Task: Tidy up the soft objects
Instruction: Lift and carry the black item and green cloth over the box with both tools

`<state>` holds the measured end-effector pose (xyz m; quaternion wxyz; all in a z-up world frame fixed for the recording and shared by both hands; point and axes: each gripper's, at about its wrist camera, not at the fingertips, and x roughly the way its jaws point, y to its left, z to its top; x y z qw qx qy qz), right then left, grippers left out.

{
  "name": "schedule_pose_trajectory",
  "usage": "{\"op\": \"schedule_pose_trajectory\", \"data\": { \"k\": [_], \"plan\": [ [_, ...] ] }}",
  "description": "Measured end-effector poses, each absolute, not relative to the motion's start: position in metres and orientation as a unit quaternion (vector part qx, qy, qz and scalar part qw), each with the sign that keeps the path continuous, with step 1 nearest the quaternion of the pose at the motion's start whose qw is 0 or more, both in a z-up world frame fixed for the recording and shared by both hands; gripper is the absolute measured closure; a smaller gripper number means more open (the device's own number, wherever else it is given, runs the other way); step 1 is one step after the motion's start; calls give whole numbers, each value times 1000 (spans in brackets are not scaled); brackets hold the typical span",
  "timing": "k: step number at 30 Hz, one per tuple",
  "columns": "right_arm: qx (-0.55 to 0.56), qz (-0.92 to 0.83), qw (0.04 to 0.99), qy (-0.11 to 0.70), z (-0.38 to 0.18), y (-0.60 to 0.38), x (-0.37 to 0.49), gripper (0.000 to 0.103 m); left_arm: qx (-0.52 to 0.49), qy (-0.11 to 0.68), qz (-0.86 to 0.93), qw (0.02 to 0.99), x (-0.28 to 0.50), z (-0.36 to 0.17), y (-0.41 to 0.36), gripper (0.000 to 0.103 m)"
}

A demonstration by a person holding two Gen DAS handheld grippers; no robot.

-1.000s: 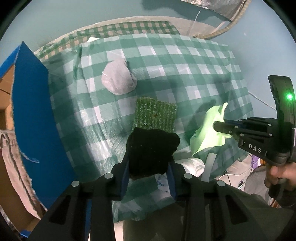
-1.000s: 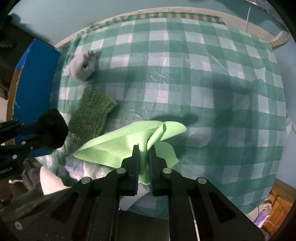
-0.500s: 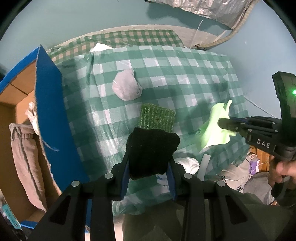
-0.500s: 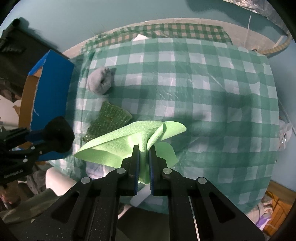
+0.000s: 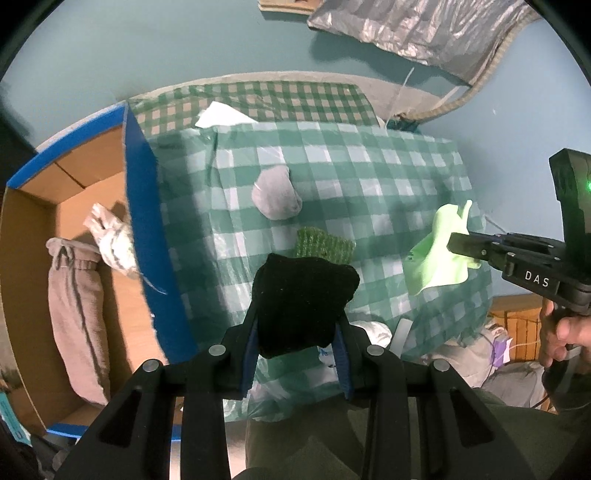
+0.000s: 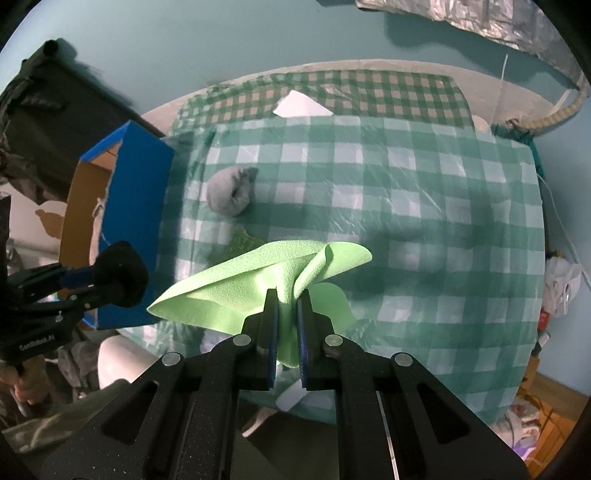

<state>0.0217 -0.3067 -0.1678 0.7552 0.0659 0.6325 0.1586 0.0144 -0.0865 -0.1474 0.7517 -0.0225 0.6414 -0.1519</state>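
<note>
We were in a lived-in room of a home, not a lab. The surface (image 6: 406, 192) wore a green-and-white checked cloth under clear plastic, with a second, smaller-checked cloth (image 5: 258, 99) at its far edge. The walls (image 5: 147, 44) were painted plain blue-green. Beside the surface stood a blue cardboard box (image 5: 147, 206) with folded clothing (image 5: 74, 295) inside. Around the surface's near edge we saw plastic bags and bundled laundry (image 5: 480, 354), and a crinkled silver sheet (image 5: 406, 29) by the wall.
</note>
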Motion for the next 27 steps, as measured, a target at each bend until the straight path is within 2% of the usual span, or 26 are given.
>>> {"op": "schedule_pose_trajectory", "data": {
  "k": [27],
  "plan": [
    [35,241,766,595,-110,-248,50,95,-71,602,-86,791,3,-102,-26,67]
  ]
}}
